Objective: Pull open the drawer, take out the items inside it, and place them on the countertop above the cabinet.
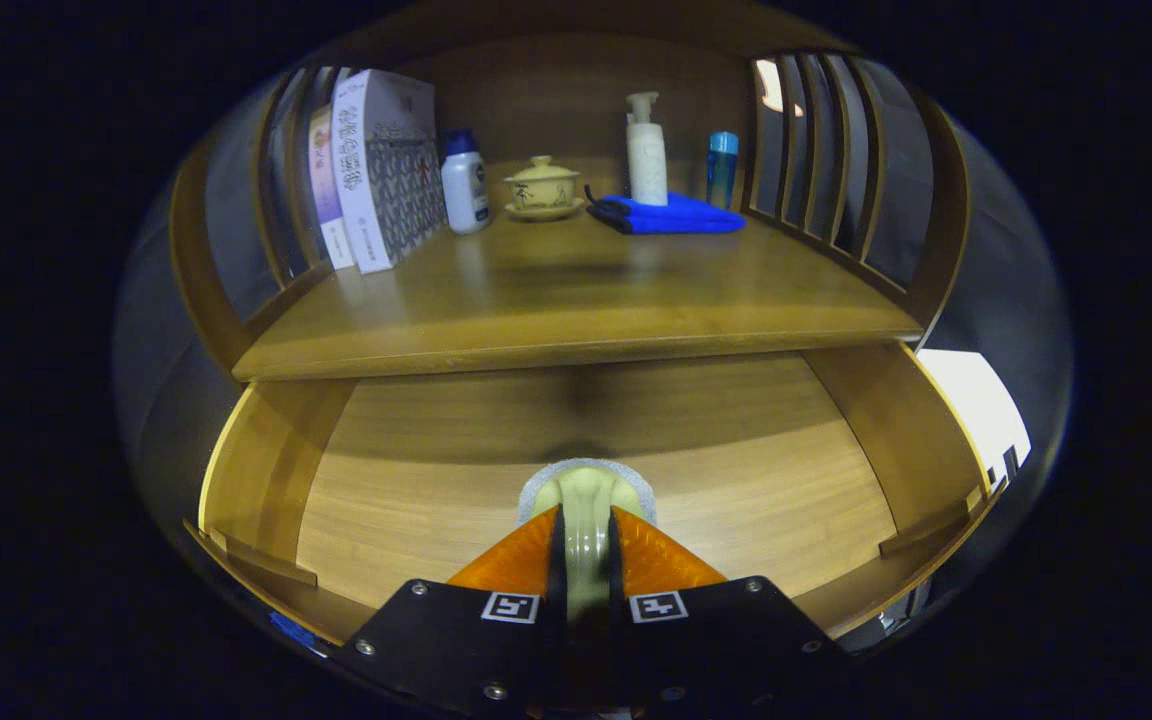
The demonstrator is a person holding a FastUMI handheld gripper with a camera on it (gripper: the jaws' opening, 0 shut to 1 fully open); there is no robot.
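Gripping a pale green, glossy rounded item with a grey-white foam-like rim, my gripper has both orange ribbed fingers pressed against its sides, just above the smooth wood-grain floor of the pulled-out wooden drawer. I judge this the take-out step: next comes lifting clear and forward onto the polished wooden countertop, where bare space lies in front of the folded blue cloth and the yellow lidded ceramic cup.
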